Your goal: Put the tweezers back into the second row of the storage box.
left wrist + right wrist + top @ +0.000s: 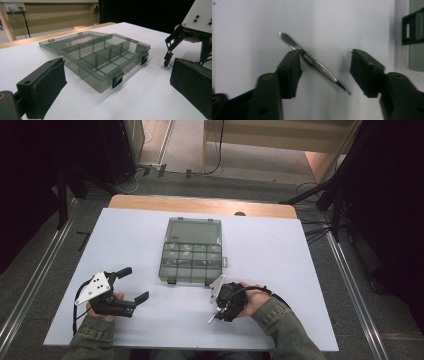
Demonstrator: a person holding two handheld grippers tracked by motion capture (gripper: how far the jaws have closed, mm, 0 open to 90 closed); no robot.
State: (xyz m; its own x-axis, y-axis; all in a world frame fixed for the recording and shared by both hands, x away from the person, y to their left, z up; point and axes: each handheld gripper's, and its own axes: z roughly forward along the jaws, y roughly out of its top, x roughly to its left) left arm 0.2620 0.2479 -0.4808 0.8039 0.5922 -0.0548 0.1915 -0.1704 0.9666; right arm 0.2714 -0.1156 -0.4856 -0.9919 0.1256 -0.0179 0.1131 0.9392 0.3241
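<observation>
Two black jaws of the right gripper (pixel 325 72) stand part-spread around metal tweezers (pixel 315 62) lying flat on the white table (pixel 280 250). In the right gripper view the left jaw touches the tweezers near their middle; the right jaw sits clear of them, with bare table between, so nothing is pinched. Tweezers run from about 11 o'clock, rounded end, down to 5 o'clock, pointed tip. Part of the shaft is hidden behind the left jaw's edge. In the high view the right gripper (pixel 216 312) points down at the table's near edge, about 5 o'clock of the box, and the right hand (pixel 252 301) covers most of its body; only a small pale sliver shows under it, too small to read as the tweezers for sure.

Left gripper (pixel 134 285) jaws spread wide, nothing between them, held by the left hand (pixel 102 312) at about 8 o'clock of the box. In the left gripper view both pads are cut off by the frame's bottom and side edges.

Clear grey plastic box (pixel 192 251) lies open mid-table, lid flat toward 12 o'clock, compartments toward 6 o'clock. Two dark latches on the near wall. Whether anything small sits in the compartments is hard to make out. In the right gripper view just a latch corner of it shows at 2 o'clock, cut off.
</observation>
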